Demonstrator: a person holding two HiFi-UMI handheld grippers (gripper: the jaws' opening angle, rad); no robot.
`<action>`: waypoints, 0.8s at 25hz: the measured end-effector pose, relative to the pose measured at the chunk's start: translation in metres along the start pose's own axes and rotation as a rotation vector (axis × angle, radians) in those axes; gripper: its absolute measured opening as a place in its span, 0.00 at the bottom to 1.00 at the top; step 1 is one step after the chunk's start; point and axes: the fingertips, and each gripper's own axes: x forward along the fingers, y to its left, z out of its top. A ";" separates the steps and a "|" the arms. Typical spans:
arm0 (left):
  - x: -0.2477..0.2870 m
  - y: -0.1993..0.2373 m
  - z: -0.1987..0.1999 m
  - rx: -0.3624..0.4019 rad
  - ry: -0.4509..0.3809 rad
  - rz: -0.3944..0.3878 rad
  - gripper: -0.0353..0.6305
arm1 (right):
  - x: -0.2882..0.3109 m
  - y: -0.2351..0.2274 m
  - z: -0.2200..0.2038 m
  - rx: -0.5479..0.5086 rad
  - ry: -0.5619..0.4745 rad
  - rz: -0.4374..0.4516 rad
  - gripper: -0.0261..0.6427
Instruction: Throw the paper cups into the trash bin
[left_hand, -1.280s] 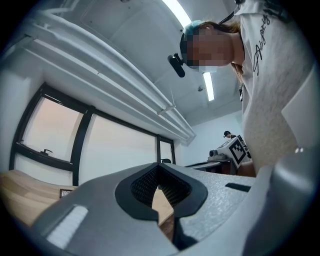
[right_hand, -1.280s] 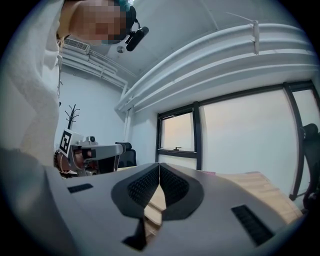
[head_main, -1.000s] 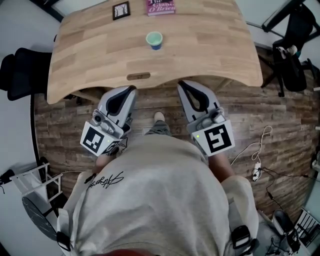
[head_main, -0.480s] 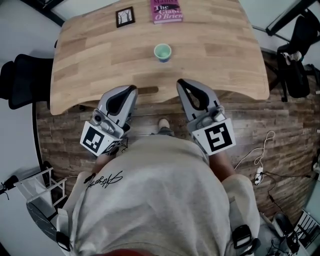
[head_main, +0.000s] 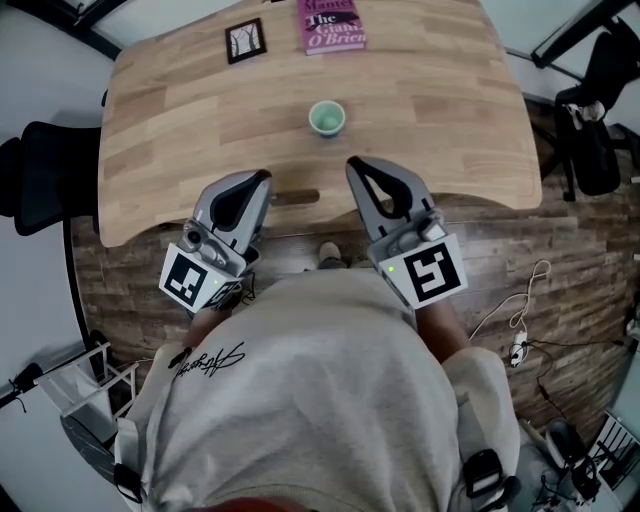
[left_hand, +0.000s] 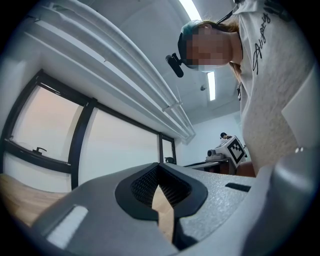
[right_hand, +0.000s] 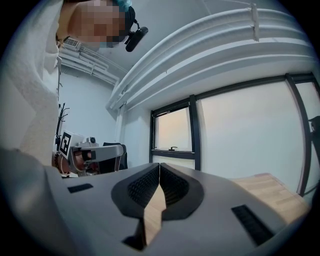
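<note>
Head view: one paper cup (head_main: 327, 118)

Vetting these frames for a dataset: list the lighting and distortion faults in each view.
Head view: evenly lit and sharp, but wide-angle bending curves the table edges; the paper cup stays crisp. Left gripper view: strong fisheye, black corners, windows washed out pale. Right gripper view: same fisheye and dark corners, window overexposed, nothing visible outside.
</note>
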 end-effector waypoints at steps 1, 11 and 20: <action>0.002 0.001 -0.001 -0.003 -0.002 0.002 0.06 | 0.000 -0.003 -0.002 0.003 0.004 -0.001 0.06; 0.022 -0.001 0.002 0.004 -0.015 0.088 0.06 | 0.001 -0.038 -0.001 0.038 -0.025 0.072 0.06; 0.026 0.009 0.000 0.027 -0.001 0.205 0.06 | 0.010 -0.054 -0.002 0.067 -0.061 0.171 0.06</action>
